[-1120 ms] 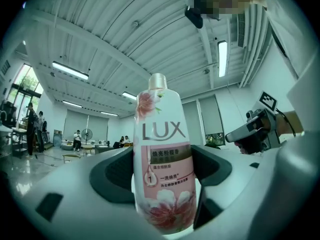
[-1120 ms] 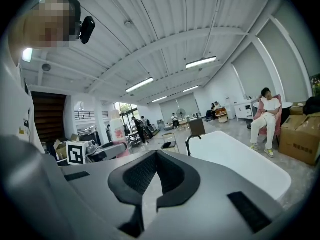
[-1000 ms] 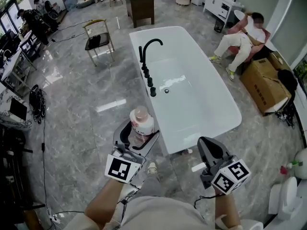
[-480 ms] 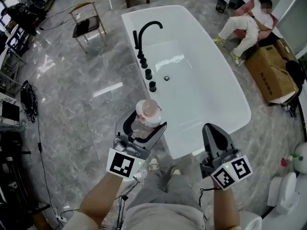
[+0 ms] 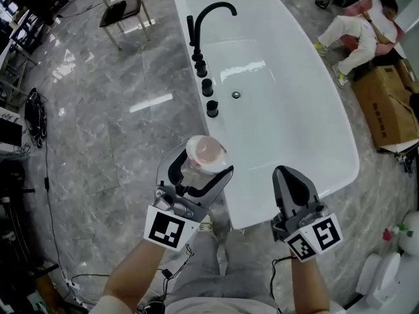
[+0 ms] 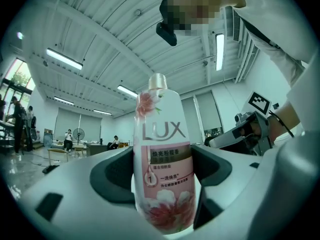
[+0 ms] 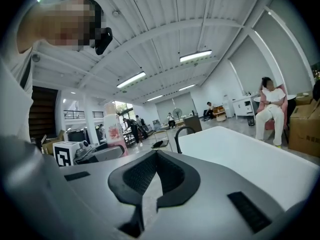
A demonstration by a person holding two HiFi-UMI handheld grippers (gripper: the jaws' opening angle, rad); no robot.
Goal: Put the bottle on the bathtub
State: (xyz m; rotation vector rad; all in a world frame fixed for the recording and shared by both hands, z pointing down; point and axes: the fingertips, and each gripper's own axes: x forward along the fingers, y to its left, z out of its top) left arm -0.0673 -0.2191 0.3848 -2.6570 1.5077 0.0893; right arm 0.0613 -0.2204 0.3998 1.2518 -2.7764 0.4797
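A pink and white Lux bottle (image 5: 203, 154) (image 6: 162, 159) stands upright between the jaws of my left gripper (image 5: 195, 174), which is shut on its body. It hangs over the grey floor just left of the near corner of the white bathtub (image 5: 308, 156). In the left gripper view the bottle's label faces the camera. My right gripper (image 5: 292, 188) is shut with nothing in it, held over the tub's near rim (image 7: 250, 156). The right gripper view also shows the bottle (image 7: 113, 129) off to the left.
A black faucet (image 5: 209, 15) and several black knobs (image 5: 208, 97) line the tub's left rim. A person sits beside a cardboard box (image 5: 393, 106) at the right. A chair (image 5: 122, 8) stands at the far left, cables and gear (image 5: 33, 116) along the left edge.
The view has moved closer to the tub. Both grippers keep their pose, the left still holding the bottle, now nearer the tub's near corner.
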